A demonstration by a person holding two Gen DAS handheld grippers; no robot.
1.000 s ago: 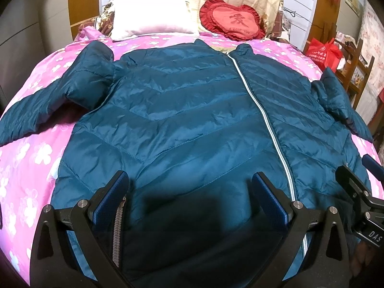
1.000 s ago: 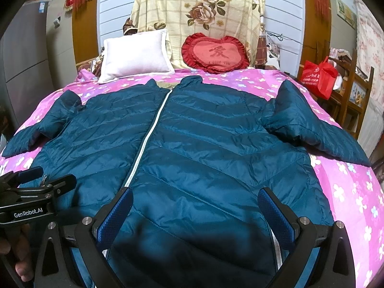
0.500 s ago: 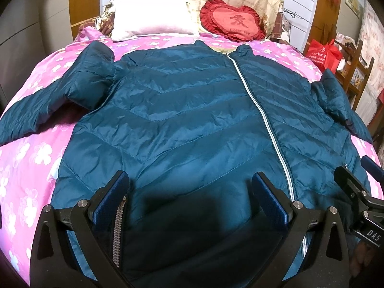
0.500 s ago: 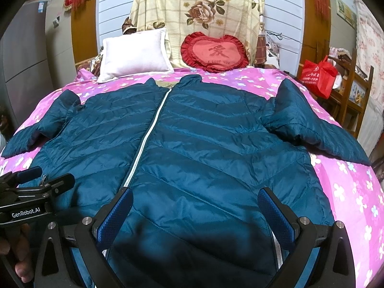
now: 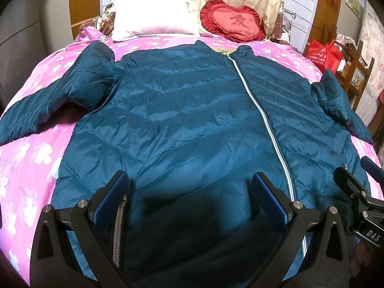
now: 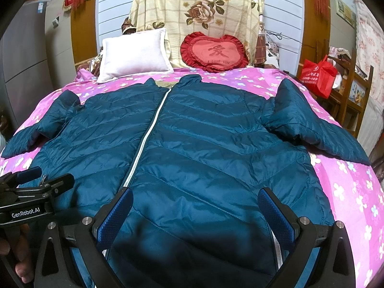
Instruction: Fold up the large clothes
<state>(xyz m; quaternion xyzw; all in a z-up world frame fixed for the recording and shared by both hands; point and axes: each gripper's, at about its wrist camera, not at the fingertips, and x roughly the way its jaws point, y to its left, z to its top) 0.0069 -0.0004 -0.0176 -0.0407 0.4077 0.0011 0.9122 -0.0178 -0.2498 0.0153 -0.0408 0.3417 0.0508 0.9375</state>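
Observation:
A teal quilted down jacket (image 5: 182, 120) (image 6: 206, 144) lies flat and front up on a pink flowered bedspread (image 5: 26, 153) (image 6: 350, 187), zipped with a white zipper (image 5: 261, 110) (image 6: 146, 134), both sleeves spread outward. My left gripper (image 5: 189, 194) hovers open over the hem on the jacket's left half, nothing between its blue pads. My right gripper (image 6: 195, 210) hangs open over the hem on the right half. In each view the other gripper shows at the frame edge. The hem itself lies hidden under the fingers.
At the head of the bed sit a white pillow (image 6: 134, 52), a red heart cushion (image 6: 213, 52) and a floral quilt (image 6: 199, 12). A wooden shelf (image 6: 348, 91) with a red bag (image 6: 316, 74) stands to the right. A grey cabinet (image 6: 26, 67) is to the left.

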